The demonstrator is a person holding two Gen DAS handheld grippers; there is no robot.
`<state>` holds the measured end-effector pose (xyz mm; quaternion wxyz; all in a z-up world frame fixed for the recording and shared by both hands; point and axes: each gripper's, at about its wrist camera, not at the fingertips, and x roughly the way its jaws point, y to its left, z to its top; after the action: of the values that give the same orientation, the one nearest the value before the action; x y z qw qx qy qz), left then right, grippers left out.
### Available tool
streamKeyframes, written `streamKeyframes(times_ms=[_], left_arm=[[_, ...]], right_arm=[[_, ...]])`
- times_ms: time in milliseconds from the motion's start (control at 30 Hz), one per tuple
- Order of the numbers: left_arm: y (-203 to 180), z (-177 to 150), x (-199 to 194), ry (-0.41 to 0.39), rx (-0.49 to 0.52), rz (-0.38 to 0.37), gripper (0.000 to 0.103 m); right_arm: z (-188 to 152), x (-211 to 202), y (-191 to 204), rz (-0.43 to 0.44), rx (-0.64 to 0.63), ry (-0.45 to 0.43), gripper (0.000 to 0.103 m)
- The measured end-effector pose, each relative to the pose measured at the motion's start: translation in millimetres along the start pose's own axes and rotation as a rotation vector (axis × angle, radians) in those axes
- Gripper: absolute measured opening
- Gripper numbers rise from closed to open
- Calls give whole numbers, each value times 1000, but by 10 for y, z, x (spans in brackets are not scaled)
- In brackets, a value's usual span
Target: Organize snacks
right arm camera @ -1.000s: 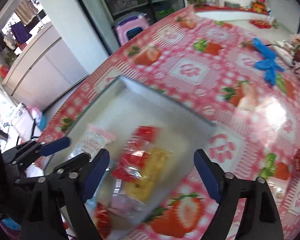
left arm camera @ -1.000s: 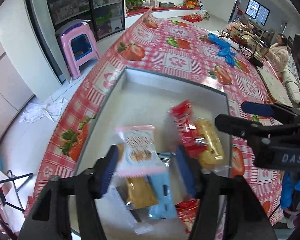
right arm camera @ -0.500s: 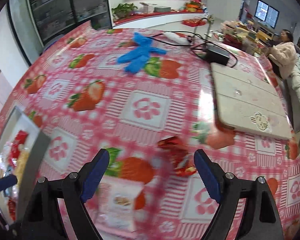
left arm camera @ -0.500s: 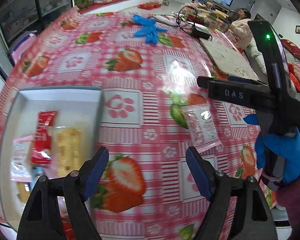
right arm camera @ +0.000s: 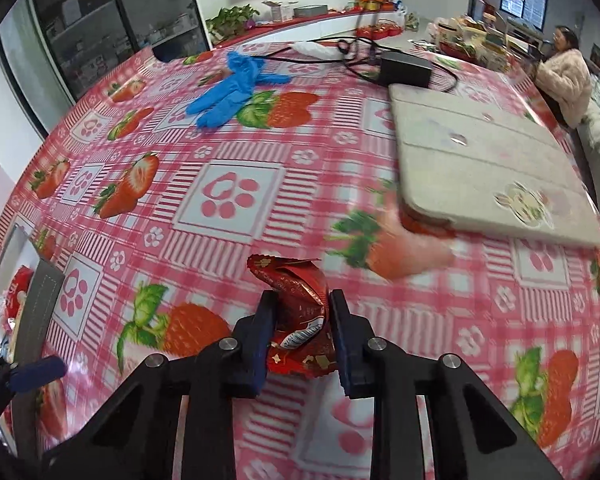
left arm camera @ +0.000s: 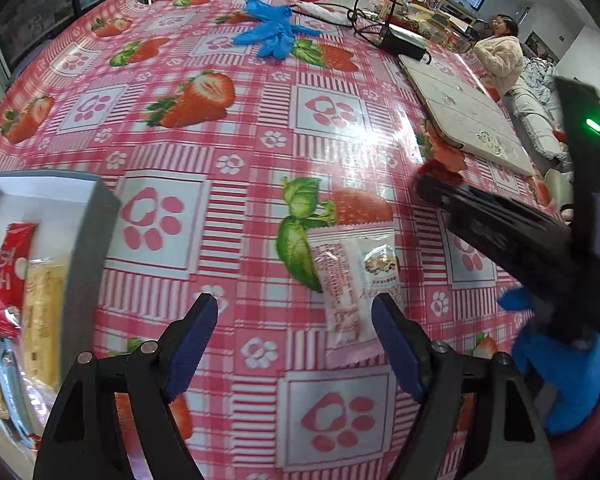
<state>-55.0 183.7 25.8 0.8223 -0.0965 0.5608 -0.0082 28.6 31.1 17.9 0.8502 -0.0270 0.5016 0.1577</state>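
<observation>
My right gripper [right arm camera: 302, 324] pinches a crumpled red snack packet [right arm camera: 298, 312], seemingly just off the tablecloth; the slick foil could slip out. My left gripper [left arm camera: 294, 330], spread wide, hovers beside the pink-white snack packet [left arm camera: 354, 280], off-centre, risking a nudge.

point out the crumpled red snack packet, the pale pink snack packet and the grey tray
crumpled red snack packet [right arm camera: 300, 308], right wrist view, middle of the wrapper
pale pink snack packet [left arm camera: 350, 280], left wrist view, centre of the wrapper
grey tray [left arm camera: 88, 248], left wrist view, its near wall
</observation>
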Motion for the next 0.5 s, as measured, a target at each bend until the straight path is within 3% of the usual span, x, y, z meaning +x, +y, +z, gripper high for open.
streamKeyframes(times_ms=[167, 267, 367, 467, 500], left_arm=[[-204, 76, 123, -47, -17, 42, 87], [-314, 111, 235, -34, -6, 47, 92], [-453, 58, 301, -50, 54, 129, 89], [-531, -39, 258, -102, 106, 120, 66], [-539, -70, 227, -107, 118, 107, 47]], right_arm=[[-226, -187, -234, 4, 37, 2, 29], [-347, -274, -296, -1, 51, 3, 29], [-444, -326, -301, 0, 59, 4, 29], [-580, -392, -271, -5, 52, 3, 29], [-612, -406, -265, -5, 51, 4, 29]])
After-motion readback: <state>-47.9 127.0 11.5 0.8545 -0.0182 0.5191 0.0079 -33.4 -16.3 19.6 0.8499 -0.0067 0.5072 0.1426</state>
